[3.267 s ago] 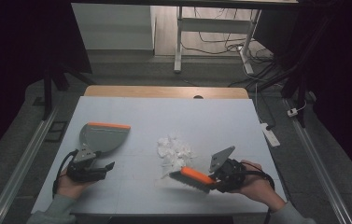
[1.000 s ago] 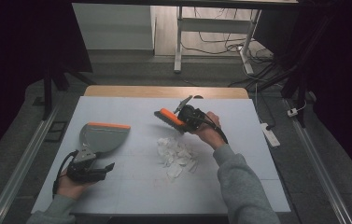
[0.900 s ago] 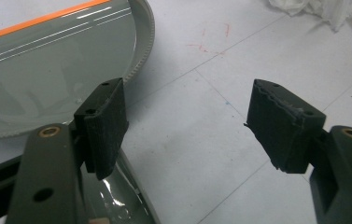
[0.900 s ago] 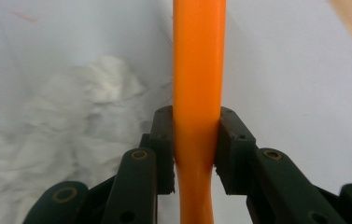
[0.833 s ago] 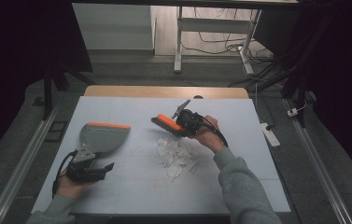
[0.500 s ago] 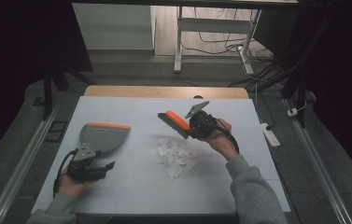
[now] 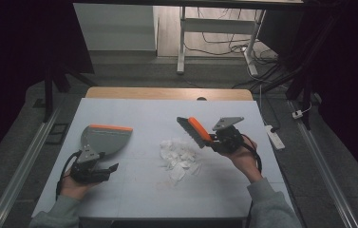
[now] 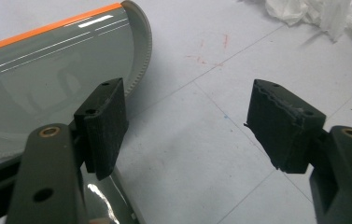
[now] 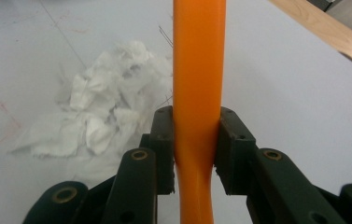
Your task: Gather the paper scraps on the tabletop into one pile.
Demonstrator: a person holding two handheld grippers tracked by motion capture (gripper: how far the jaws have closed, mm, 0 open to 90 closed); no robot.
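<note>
The brush (image 7: 196, 132) is clenched by its orange handle in our right tool (image 7: 213, 141), just beyond the paper scraps (image 7: 180, 155); our left tool (image 7: 101, 170) gapes beside the dustpan (image 7: 106, 139), so next we judge a sweep toward it.

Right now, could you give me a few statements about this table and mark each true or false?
1. The right hand-held gripper is clamped on the brush. True.
2. The paper scraps lie inside the dustpan. False: they lie on the table, apart from it.
3. The left hand-held gripper is open. True.
4. The brush handle is blue. False: it is orange.
5. The dustpan has an orange edge. True.
</note>
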